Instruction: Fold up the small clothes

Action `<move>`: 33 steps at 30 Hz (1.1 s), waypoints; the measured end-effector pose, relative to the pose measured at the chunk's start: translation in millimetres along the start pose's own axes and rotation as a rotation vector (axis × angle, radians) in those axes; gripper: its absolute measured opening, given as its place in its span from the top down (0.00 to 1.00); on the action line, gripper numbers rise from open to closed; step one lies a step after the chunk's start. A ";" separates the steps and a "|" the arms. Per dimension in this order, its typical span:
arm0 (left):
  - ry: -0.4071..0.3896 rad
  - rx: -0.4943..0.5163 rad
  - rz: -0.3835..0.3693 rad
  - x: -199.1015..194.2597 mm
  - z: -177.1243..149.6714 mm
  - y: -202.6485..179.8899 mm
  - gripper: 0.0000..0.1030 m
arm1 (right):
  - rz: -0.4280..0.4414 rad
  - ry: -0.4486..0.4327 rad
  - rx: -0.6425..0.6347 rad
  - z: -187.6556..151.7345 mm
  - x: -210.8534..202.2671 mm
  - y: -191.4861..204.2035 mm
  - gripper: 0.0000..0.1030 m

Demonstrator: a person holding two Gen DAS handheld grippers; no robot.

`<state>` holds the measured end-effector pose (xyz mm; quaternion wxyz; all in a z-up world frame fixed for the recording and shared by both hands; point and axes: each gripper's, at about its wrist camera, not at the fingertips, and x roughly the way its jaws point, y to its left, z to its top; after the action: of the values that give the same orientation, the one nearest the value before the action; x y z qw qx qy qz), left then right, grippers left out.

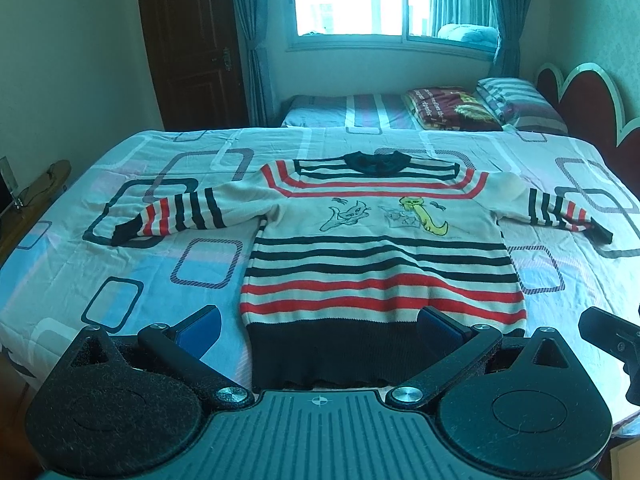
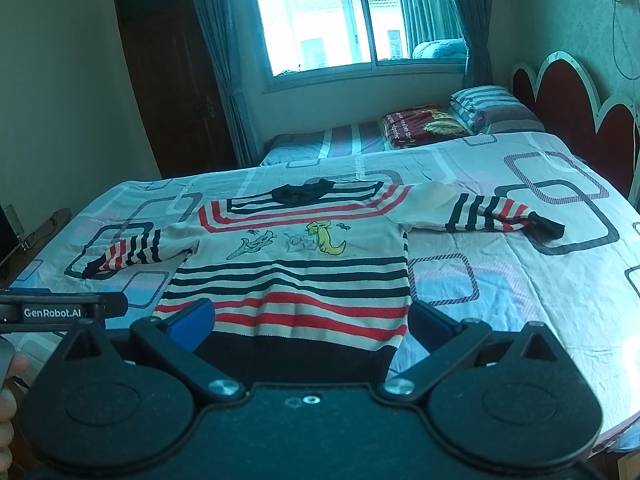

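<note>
Both claws (image 1: 320,330) (image 2: 310,322) spread wide above sweater (image 1: 380,264) hem.

Left hand-held gripper (image 1: 320,330) and right hand-held gripper (image 2: 310,322) both gape wide, side by side

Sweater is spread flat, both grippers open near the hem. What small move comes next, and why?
Probably lower both open grippers, left gripper and right gripper, onto the dark hem and close. The striped sweater lies flat on the bed, sleeves out, unfolded, nothing gripped.
</note>
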<state>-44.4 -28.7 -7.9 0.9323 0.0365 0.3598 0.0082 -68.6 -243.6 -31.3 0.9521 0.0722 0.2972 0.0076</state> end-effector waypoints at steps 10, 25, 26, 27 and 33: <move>0.003 0.008 -0.007 -0.4 -0.3 -4.8 0.00 | -0.004 0.002 0.002 -2.0 -1.0 -0.7 0.01; 0.006 0.015 -0.009 4.1 3.2 -8.4 0.00 | -0.016 0.003 0.008 -1.5 0.4 -0.7 0.01; 0.008 0.016 -0.010 5.6 3.9 -8.6 0.00 | -0.020 0.003 0.010 -0.8 1.3 -0.4 0.01; 0.010 0.018 -0.012 7.6 4.4 -7.7 0.00 | -0.024 0.002 0.012 -0.6 2.3 0.5 0.01; 0.017 0.035 -0.027 25.4 13.9 -5.5 0.00 | -0.058 -0.005 0.037 4.1 17.3 0.8 0.01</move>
<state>-16.3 -34.0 -15.1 0.9284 0.0477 0.3684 -0.0101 -52.0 -242.4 -37.6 0.9511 0.0809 0.2970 -0.0256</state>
